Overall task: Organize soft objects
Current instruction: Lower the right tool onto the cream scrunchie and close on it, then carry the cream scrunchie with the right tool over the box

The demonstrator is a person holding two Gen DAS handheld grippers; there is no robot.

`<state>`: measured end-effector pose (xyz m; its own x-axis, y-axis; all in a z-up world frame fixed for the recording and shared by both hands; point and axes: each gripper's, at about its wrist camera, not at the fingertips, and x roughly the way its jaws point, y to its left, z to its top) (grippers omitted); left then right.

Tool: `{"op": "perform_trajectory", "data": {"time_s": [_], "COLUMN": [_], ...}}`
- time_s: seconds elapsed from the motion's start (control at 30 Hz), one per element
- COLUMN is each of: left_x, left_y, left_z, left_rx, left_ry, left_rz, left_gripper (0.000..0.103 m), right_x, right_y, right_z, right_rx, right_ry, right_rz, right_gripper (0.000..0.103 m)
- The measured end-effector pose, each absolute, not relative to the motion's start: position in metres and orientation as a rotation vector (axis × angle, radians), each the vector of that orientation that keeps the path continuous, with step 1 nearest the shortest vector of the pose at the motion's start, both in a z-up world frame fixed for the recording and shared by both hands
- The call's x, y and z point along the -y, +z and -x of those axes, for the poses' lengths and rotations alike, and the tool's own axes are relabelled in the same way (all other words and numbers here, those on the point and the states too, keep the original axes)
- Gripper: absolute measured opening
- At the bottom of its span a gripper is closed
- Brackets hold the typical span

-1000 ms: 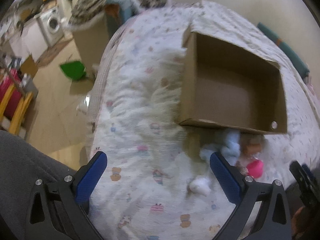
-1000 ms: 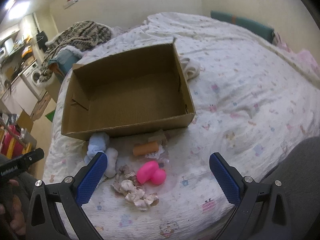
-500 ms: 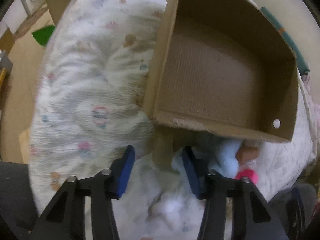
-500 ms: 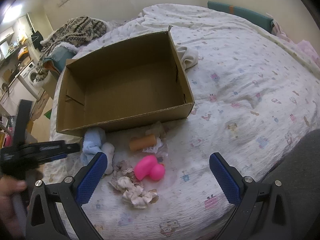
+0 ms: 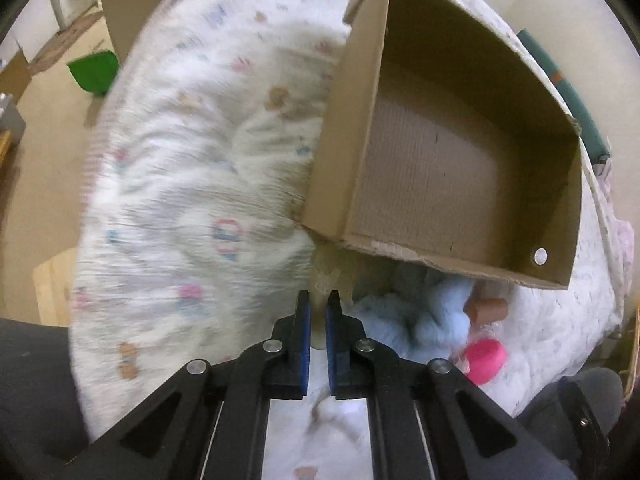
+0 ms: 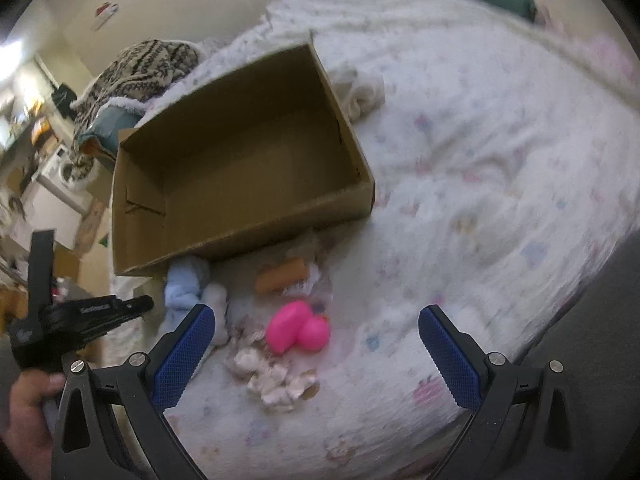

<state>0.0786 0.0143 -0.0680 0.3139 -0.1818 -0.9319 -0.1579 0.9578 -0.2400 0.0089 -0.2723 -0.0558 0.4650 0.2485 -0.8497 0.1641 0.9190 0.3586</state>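
An open cardboard box (image 5: 440,168) (image 6: 240,168) lies empty on the patterned bed. Along its near wall sit a light blue fluffy cloth (image 5: 420,316) (image 6: 184,284), an orange cylinder (image 5: 490,310) (image 6: 282,278), a pink toy (image 5: 484,360) (image 6: 298,330) and a cream crumpled clump (image 6: 272,376). My left gripper (image 5: 318,300) (image 6: 146,303) points down beside the box's near left corner, just left of the blue cloth, jaws shut to a thin slit with only bedsheet showing between them. My right gripper (image 6: 316,344) stands open, with the pink toy and the clump between its fingers but untouched.
A white folded cloth (image 6: 364,92) lies behind the box's right corner. A knitted blanket (image 6: 148,64) is heaped at the bed's far left. The bed edge drops to the floor with a green object (image 5: 94,70). A hand (image 6: 24,412) holds the left gripper.
The left gripper went from wide open to shut while dropping towards the box's near left corner. The right gripper tilted down a little and stays open.
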Motion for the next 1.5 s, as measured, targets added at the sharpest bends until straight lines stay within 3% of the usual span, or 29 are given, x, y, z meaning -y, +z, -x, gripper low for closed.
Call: {"op": "perform_trajectory", "data": {"time_s": [0.13, 0.3, 0.37, 0.4, 0.43, 0.5, 0.6, 1.13, 1.5], "left_x": [-0.018, -0.022, -0.029, -0.029, -0.029, -0.029, -0.028, -0.022, 0.0], "left_y": [-0.05, -0.038, -0.042, -0.043, -0.042, -0.041, -0.039, 0.016, 0.055], "left_z": [-0.062, -0.042, -0.043, -0.042, -0.041, -0.04, -0.036, -0.028, -0.066], "left_rx": [-1.238, -1.231, -1.225, -1.222, -1.217, -1.206, -1.197, -1.026, -0.947], "left_ry": [-0.018, -0.023, -0.023, -0.022, -0.02, -0.017, -0.02, -0.03, -0.089], "left_rz": [0.281, 0.255, 0.251, 0.249, 0.246, 0.243, 0.239, 0.18, 0.138], "left_gripper": [0.006, 0.006, 0.006, 0.006, 0.006, 0.006, 0.006, 0.006, 0.006], "right_x": [0.26, 0.234, 0.227, 0.224, 0.222, 0.22, 0.225, 0.267, 0.274], "right_y": [-0.09, -0.102, -0.108, -0.112, -0.115, -0.115, -0.106, 0.014, 0.049], "right_z": [-0.015, -0.02, -0.022, -0.023, -0.022, -0.021, -0.016, 0.001, -0.039], "right_rx": [-1.312, -1.36, -1.386, -1.401, -1.411, -1.423, -1.388, -0.968, -0.847], "right_ry": [0.158, 0.182, 0.196, 0.201, 0.202, 0.206, 0.213, 0.292, 0.299], "right_rz": [-0.516, -0.425, -0.418, -0.409, -0.403, -0.406, -0.421, -0.425, -0.389], "right_gripper": [0.101, 0.095, 0.081, 0.07, 0.052, 0.033, 0.022, 0.02, 0.02]}}
